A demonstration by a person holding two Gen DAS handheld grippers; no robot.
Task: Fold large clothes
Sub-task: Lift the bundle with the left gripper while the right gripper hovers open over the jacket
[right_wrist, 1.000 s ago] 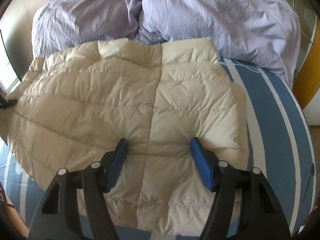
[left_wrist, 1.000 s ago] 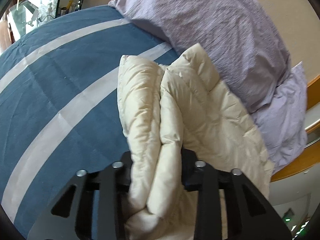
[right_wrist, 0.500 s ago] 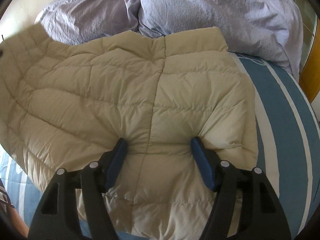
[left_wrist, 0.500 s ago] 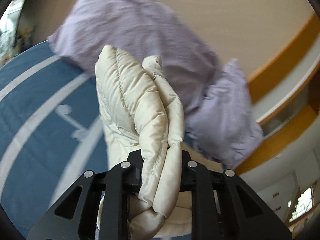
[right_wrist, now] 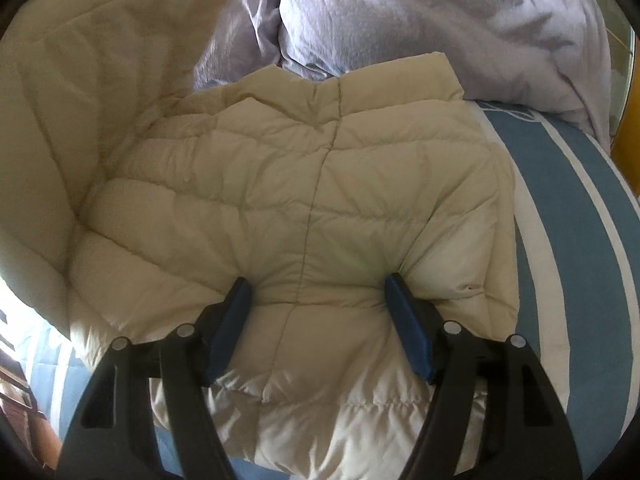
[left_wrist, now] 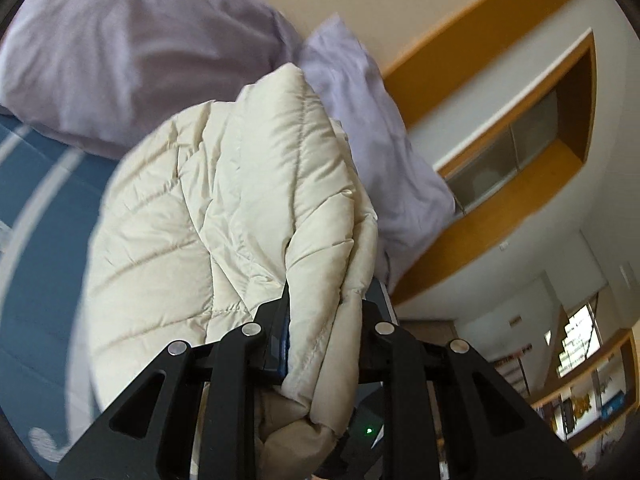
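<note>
A cream quilted puffer jacket (right_wrist: 312,200) lies on the blue and white striped bed (right_wrist: 568,208). My left gripper (left_wrist: 324,320) is shut on a bunched edge of the jacket (left_wrist: 224,208) and holds it lifted above the bed. That lifted part rises as a curved flap at the left of the right wrist view (right_wrist: 52,128). My right gripper (right_wrist: 316,300) is open, its blue pads (right_wrist: 408,332) pressed down on the jacket near its lower middle.
Two lilac pillows (right_wrist: 420,12) lie at the head of the bed, just behind the jacket; they also show in the left wrist view (left_wrist: 132,52). A wooden headboard frame (left_wrist: 500,92) and a wall niche stand to the right.
My left gripper has lifted its side of the jacket up and swung it over toward the right. The right gripper has stayed pressed on the jacket.
</note>
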